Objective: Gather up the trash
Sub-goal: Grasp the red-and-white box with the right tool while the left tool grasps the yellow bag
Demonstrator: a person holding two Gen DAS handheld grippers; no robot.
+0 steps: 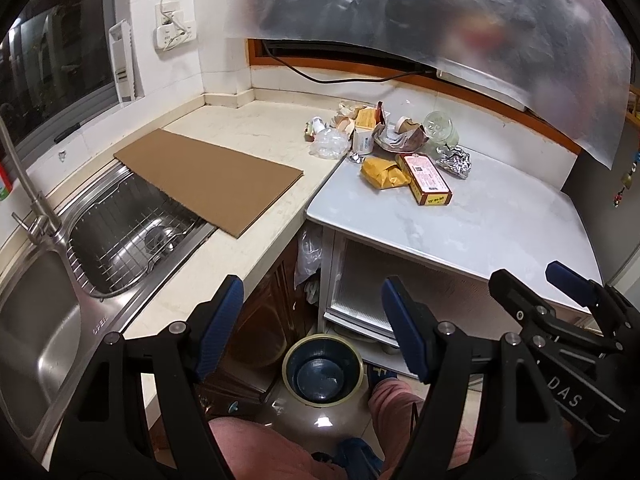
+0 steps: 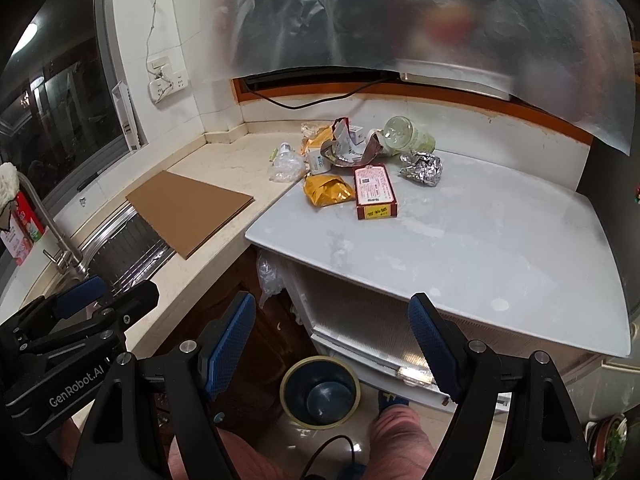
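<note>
Beside the trash pile (image 2: pixel 352 160), cardboard (image 2: pixel 188 212) overhangs the sink (image 1: pixel 120 248).

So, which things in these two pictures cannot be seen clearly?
- Wall above the white table: both views, covered by a hanging translucent plastic sheet, with only blurred shapes behind it.
- Print on the red box: too small to read.
- Rear items of the trash pile: overlapped by wrappers in front.
- Floor bin: its contents are dark and unclear.
</note>
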